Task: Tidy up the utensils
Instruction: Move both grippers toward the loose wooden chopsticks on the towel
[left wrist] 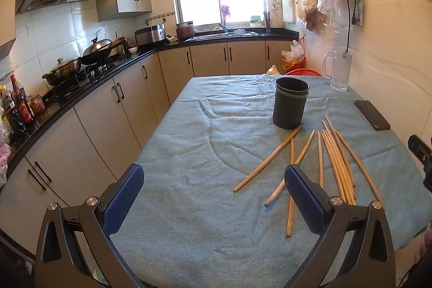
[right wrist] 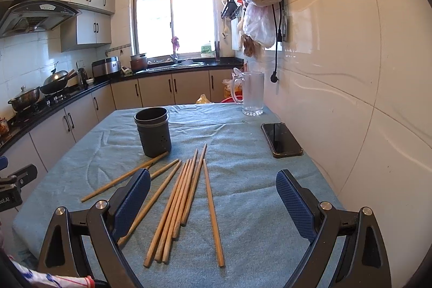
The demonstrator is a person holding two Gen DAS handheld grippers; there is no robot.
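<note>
Right gripper [right wrist: 213, 196] hovering wide open, empty, over loose chopsticks [right wrist: 178, 207] on cloth. Left gripper [left wrist: 213, 196] likewise gaping, empty. Dark holder [right wrist: 154, 131] standing upright just beyond. Likely pre-pick step; next needing descent onto one stick.

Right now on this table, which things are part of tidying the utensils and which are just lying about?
Part of the job:
wooden chopsticks
dark utensil holder

Just lying about:
phone
glass mug

Blue-clothed table [right wrist: 243, 207] carries chopsticks [right wrist: 175, 201], dark holder [right wrist: 154, 134], phone [right wrist: 280, 139], glass mug [right wrist: 252, 93].
</note>
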